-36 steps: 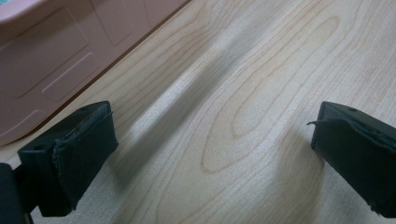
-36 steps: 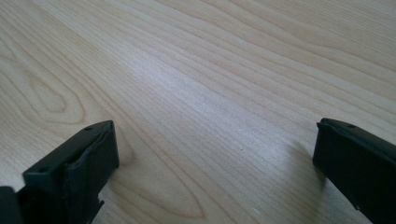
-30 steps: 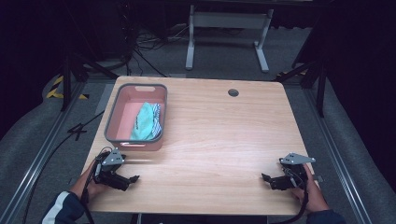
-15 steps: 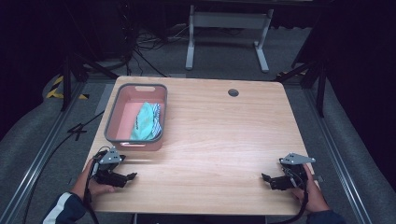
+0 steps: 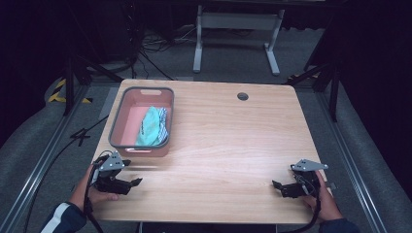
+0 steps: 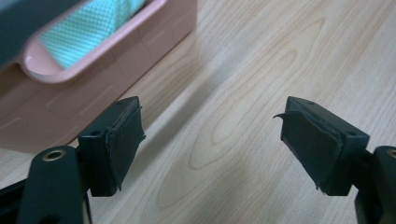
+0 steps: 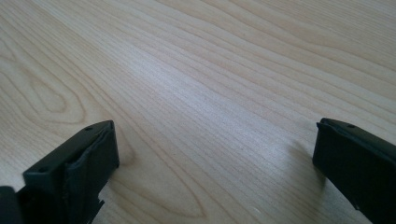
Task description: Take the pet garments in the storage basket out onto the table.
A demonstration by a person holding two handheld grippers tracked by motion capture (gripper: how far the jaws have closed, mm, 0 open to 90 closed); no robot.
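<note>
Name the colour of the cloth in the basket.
Teal-green cloth, with a striped part beside it; the high view shows it best.

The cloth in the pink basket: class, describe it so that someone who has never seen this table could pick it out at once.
Start at the wooden table and go to its far left corner, where a pink basket with a grey rim stands. Inside, toward the basket's right side, lies a crumpled cloth. It is turquoise with a striped edge, the only soft thing there.
</note>
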